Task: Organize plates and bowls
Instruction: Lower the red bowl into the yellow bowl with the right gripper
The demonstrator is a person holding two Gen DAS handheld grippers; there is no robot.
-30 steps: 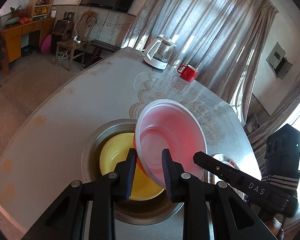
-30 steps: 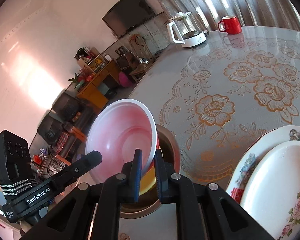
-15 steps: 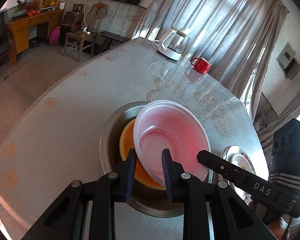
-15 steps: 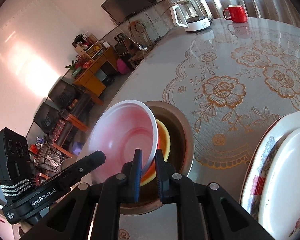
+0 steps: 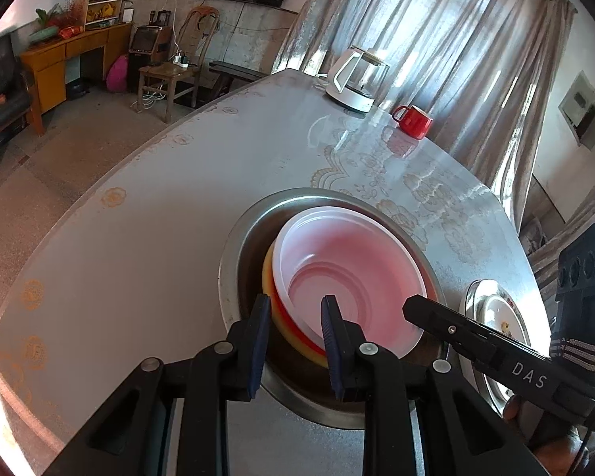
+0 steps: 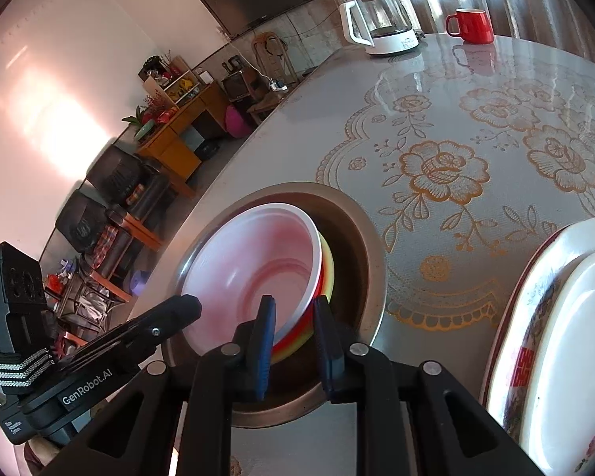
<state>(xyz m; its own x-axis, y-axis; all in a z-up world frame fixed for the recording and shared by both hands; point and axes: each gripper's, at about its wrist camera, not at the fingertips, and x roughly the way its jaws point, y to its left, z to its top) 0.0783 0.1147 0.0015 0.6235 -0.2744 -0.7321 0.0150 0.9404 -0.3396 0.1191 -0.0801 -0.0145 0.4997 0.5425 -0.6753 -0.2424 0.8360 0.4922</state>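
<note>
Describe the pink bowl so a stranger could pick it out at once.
Start at the round table with the gold floral cloth and find the wide steel basin near its edge. Inside sits a nested stack of bowls; the translucent pink plastic bowl is the top one, pale with a white rim, above red and yellow bowls.

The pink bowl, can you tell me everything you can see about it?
The pale pink round plastic bowl has a white rim and stepped rings around its flat bottom. It looks thin, shiny and empty. It sits tilted, nested on a red bowl and a yellow bowl, all inside the big round metal basin on the flowered table. The left tongs and right tongs each straddle its near rim, opened with a gap on both sides.
</note>
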